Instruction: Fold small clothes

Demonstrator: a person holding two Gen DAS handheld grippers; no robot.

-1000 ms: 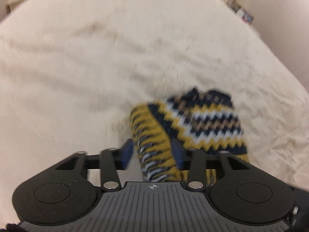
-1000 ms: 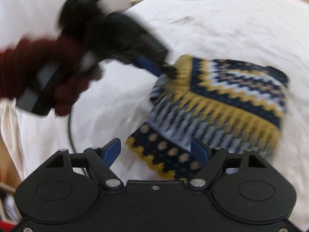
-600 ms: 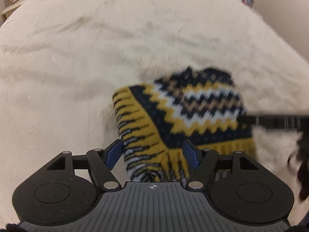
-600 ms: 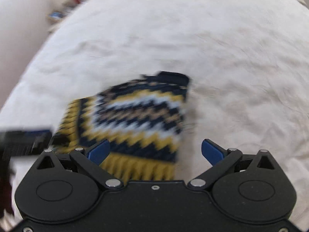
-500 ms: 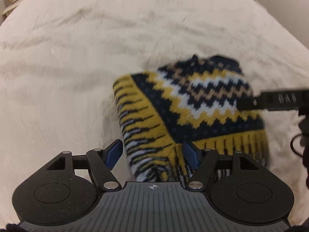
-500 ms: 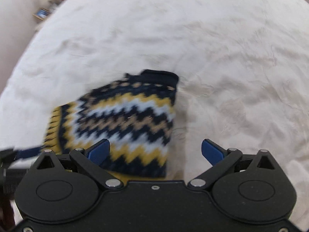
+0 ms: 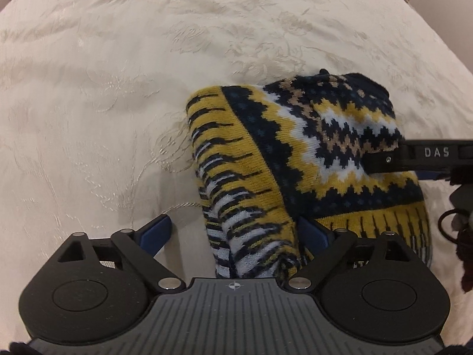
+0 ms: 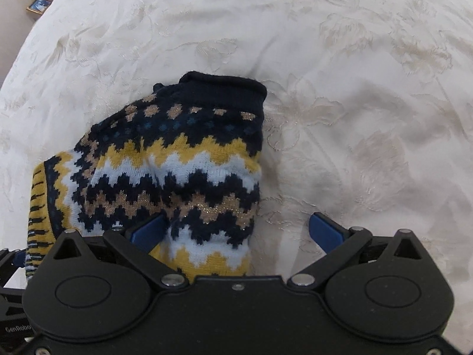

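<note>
A small knitted sweater [image 7: 298, 159] in navy, yellow, white and tan zigzags lies folded on a cream bedspread [image 7: 118, 88]. In the left wrist view my left gripper [image 7: 235, 233] is open, its blue fingers either side of the striped sleeve fold at the sweater's near edge. In the right wrist view the sweater [image 8: 177, 162] lies with its navy collar at the far end. My right gripper [image 8: 236, 232] is open wide; its left finger rests over the sweater's near edge and its right finger is over bare bedspread. The right gripper's body [image 7: 428, 156] shows at the right edge of the left view.
The embroidered cream bedspread [image 8: 354, 88] spreads all around the sweater. A framed picture [image 8: 40, 4] stands on furniture at the far left beyond the bed. A dark red sleeve [image 7: 464, 254] of the person shows at the right edge.
My left gripper has let go of the sleeve fold and opened. My right gripper swung round to the sweater's right side and came closer. The sweater now lies settled.
</note>
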